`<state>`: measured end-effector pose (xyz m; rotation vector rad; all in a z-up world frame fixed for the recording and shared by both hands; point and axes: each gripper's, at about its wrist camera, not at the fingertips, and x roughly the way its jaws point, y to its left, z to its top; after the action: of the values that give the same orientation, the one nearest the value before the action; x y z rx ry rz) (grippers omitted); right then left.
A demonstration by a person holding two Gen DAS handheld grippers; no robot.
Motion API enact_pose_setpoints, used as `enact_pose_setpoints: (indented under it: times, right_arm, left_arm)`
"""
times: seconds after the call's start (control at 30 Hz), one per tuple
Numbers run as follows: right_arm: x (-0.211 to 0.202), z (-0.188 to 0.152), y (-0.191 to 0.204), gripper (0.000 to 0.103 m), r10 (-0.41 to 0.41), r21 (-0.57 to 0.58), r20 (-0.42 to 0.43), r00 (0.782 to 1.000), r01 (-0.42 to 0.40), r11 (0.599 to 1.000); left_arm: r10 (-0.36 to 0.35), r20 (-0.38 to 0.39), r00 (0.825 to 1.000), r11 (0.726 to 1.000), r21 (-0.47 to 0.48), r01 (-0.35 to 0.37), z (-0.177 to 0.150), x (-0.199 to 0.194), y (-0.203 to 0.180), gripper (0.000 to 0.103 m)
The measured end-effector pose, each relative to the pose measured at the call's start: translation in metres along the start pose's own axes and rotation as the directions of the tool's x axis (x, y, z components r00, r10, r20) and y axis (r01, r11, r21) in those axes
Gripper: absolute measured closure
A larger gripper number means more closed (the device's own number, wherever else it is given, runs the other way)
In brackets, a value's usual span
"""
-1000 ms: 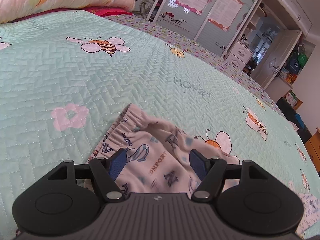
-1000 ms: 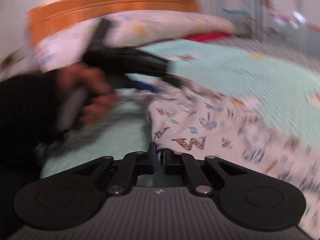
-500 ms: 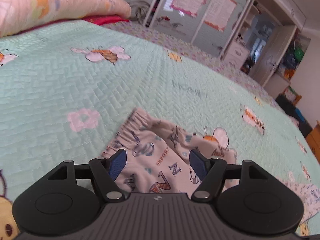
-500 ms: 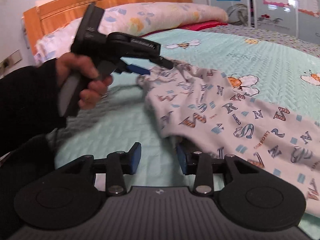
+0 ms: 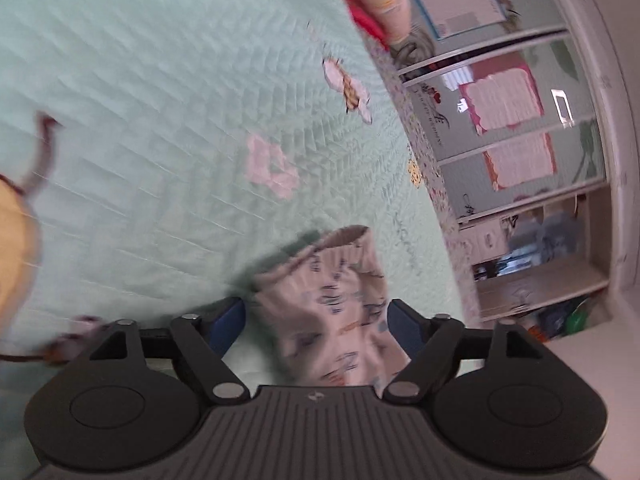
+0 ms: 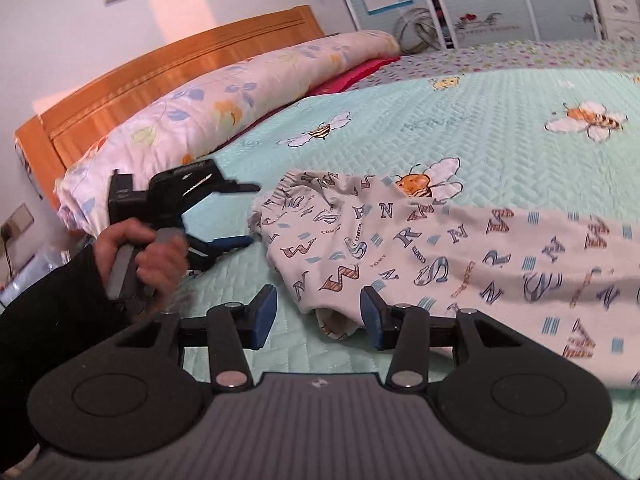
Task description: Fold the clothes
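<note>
Letter-print pants [image 6: 420, 248] lie on the bed quilt [image 6: 500, 136], waistband end toward my left gripper [image 6: 236, 216]. Both it and my right gripper [image 6: 318, 314] are spread wide, holding nothing. Fold stage unclear; any grab needs a pinch on a fabric edge.

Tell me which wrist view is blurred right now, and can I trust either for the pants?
Left wrist view: motion-smeared and tilted, the pants print unreadable between the open left gripper. Right wrist view: mostly sharp, letters legible, with fisheye bending at the edges; right gripper open.
</note>
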<state>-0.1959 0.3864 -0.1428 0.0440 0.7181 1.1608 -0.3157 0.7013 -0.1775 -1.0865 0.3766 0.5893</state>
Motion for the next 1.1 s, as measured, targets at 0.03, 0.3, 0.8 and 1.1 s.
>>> enact_pose_setpoints:
  times: [0.03, 0.3, 0.8, 1.1]
  right_arm:
    - [-0.002, 0.001, -0.002, 0.055, -0.011, 0.008, 0.008, 1.0, 0.011, 1.0]
    - [-0.016, 0.01, -0.018, 0.053, -0.07, 0.077, 0.078, 0.994, 0.064, 0.995]
    - [0.103, 0.085, 0.012, 0.047, 0.06, 0.003, 0.043, 0.997, -0.06, 0.998]
    - [0.235, 0.104, -0.035, 0.103, -0.135, 0.192, -0.202, 0.97, 0.175, 0.966]
  left_arm:
    - [0.003, -0.004, 1.0, 1.0, -0.012, -0.003, 0.002, 0.004, -0.002, 0.027]
    - [0.096, 0.125, 0.987, 0.99, 0.096, -0.108, 0.009, -0.03, -0.018, 0.087]
    - [0.055, 0.193, 0.98, 0.994, 0.081, -0.072, -0.032, -0.028, 0.011, 0.043]
    - [0.042, 0.239, 0.97, 0.984, 0.156, -0.081, -0.043, -0.022, 0.012, 0.043]
